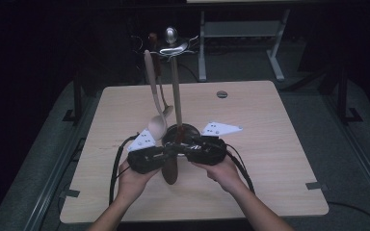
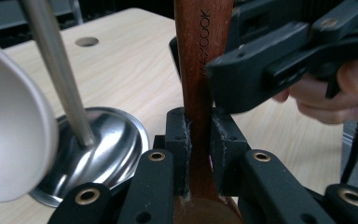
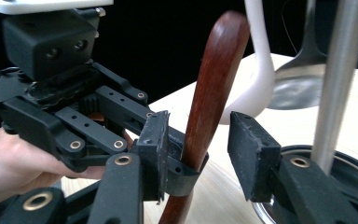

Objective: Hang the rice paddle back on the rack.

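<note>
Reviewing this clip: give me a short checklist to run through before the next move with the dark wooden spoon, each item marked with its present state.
1. Left gripper clamped on dark wooden spoon handle: ok.
2. Right gripper pads pressing the handle: not ok, gap on one side.
3. Spoon between the right jaws: ok.
4. Steel stand upright on table: ok.
5. White ladle free of the spoon: cannot tell.
</note>
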The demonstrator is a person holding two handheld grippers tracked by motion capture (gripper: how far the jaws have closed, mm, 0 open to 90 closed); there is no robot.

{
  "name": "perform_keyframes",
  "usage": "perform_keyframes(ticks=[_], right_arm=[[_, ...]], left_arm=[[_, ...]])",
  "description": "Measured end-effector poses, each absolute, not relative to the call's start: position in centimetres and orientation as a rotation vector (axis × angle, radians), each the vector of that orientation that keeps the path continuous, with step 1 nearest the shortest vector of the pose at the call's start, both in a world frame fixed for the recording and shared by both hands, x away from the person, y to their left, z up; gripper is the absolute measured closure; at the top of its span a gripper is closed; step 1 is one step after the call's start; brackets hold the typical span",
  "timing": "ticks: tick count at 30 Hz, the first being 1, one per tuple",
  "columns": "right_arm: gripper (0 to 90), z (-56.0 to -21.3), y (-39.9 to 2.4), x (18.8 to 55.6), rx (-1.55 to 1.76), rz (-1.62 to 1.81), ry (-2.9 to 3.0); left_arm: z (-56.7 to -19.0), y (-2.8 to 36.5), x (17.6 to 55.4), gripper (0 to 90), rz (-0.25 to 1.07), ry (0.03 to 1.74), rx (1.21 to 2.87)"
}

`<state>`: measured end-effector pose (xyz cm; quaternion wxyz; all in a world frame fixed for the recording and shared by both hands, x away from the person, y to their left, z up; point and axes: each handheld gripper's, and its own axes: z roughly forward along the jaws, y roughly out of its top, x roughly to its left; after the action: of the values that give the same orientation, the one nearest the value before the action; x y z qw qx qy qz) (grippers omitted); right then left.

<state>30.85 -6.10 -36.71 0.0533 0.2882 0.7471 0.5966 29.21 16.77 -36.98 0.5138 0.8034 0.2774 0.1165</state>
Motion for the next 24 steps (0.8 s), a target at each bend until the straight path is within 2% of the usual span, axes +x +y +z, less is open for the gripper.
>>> perform_keyframes(ticks=[8, 19, 21, 24], right_arm=[[72.5, -36.53, -5.15, 31.13, 0.874, 1.835, 2.236], [76.3, -36.54, -5.31, 30.99, 0.876, 1.85, 2.244], [76.8, -36.62, -5.36, 31.07, 0.876, 1.853, 2.252], [77.2, -36.73, -5.54, 31.14, 0.88, 1.851, 2.255]], left_arm=[[-36.93, 17.18, 29.18, 78.6, 0.296, 0.679, 1.91], [-37.11, 16.9, 29.13, 77.8, 0.297, 0.67, 1.913], [-37.17, 16.91, 29.16, 76.1, 0.284, 0.665, 1.916], [-37.29, 16.85, 29.16, 66.1, 0.282, 0.659, 1.927]])
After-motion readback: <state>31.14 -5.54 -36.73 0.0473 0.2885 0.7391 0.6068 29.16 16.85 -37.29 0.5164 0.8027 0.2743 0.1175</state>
